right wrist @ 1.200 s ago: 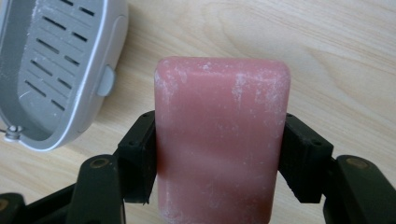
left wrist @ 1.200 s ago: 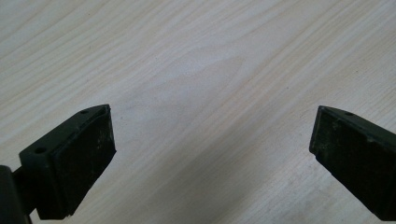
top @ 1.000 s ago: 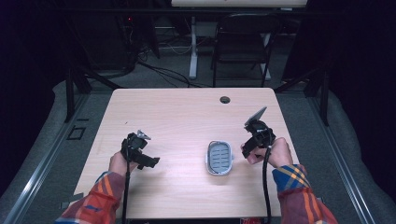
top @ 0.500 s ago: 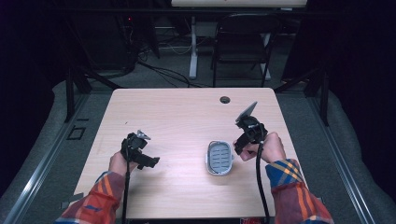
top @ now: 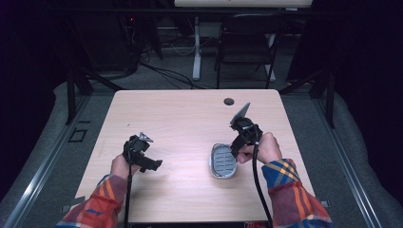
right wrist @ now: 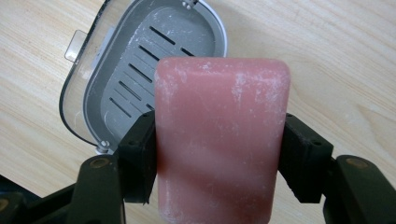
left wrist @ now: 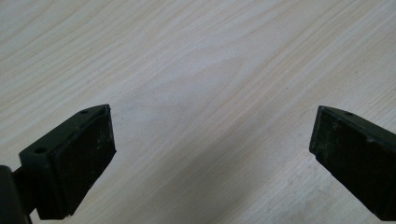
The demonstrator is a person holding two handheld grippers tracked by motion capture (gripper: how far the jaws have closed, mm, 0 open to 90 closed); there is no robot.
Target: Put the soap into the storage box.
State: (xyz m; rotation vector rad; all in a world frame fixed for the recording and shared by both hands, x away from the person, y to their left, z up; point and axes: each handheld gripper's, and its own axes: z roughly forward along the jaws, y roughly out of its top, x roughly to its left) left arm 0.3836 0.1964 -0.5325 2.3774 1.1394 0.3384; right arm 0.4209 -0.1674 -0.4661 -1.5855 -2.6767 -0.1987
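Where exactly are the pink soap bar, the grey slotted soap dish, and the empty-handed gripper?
pink soap bar (right wrist: 219,140), right gripper view, middle of its front face.
grey slotted soap dish (right wrist: 140,56), right gripper view, its slotted floor.
left gripper (left wrist: 212,149), left gripper view, midway between its open fingertips.

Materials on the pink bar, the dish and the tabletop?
Bar: likely soap, matte pink, waxy, with white powdery bloom on its face. Dish: looks plastic, a grey slotted insert inside a clear glossy rim. Table: pale wood grain, probably laminate, low sheen.
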